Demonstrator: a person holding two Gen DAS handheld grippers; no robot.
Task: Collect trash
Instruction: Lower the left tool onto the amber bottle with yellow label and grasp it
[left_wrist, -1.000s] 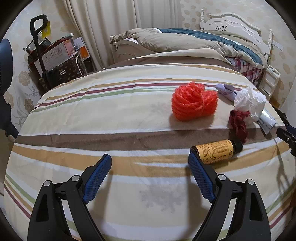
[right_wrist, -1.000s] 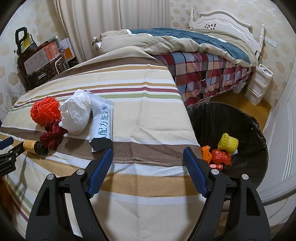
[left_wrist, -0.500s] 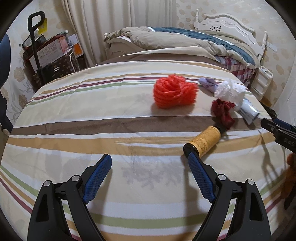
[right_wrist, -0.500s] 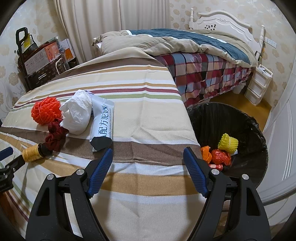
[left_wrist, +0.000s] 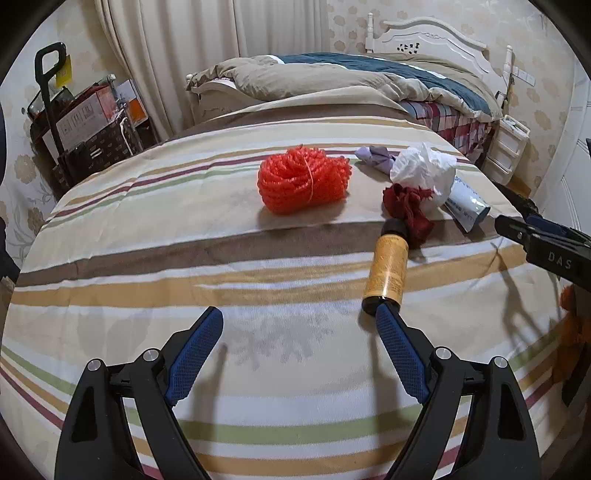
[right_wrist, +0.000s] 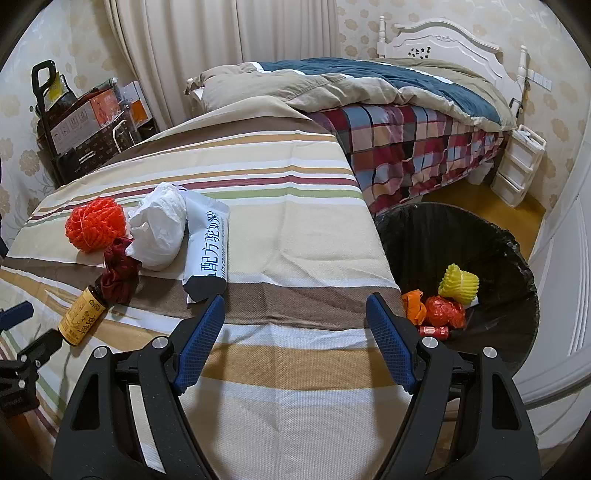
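On the striped cover lie an orange foam net (left_wrist: 303, 184), a dark red rag (left_wrist: 407, 206), a crumpled white bag (left_wrist: 424, 172), a white-blue pouch (left_wrist: 467, 205), a purple scrap (left_wrist: 375, 157) and an amber bottle (left_wrist: 387, 268) on its side. My left gripper (left_wrist: 299, 325) is open and empty, its right fingertip just below the bottle's base. My right gripper (right_wrist: 294, 312) is open and empty above the cover, just right of the pouch (right_wrist: 209, 248). The bottle (right_wrist: 82, 313) and net (right_wrist: 95, 223) show left. A black-lined bin (right_wrist: 491, 240) holds trash.
The bin stands on the floor right of the striped surface. Behind are a bed with a plaid sheet (right_wrist: 417, 144), a white drawer unit (right_wrist: 519, 164), curtains, and a trolley with boxes (left_wrist: 81, 125) at the left wall. The right gripper shows at the left view's right edge (left_wrist: 546, 243).
The left gripper swung round the bottle, which now points away from me instead of lying crosswise. The right gripper has barely moved.
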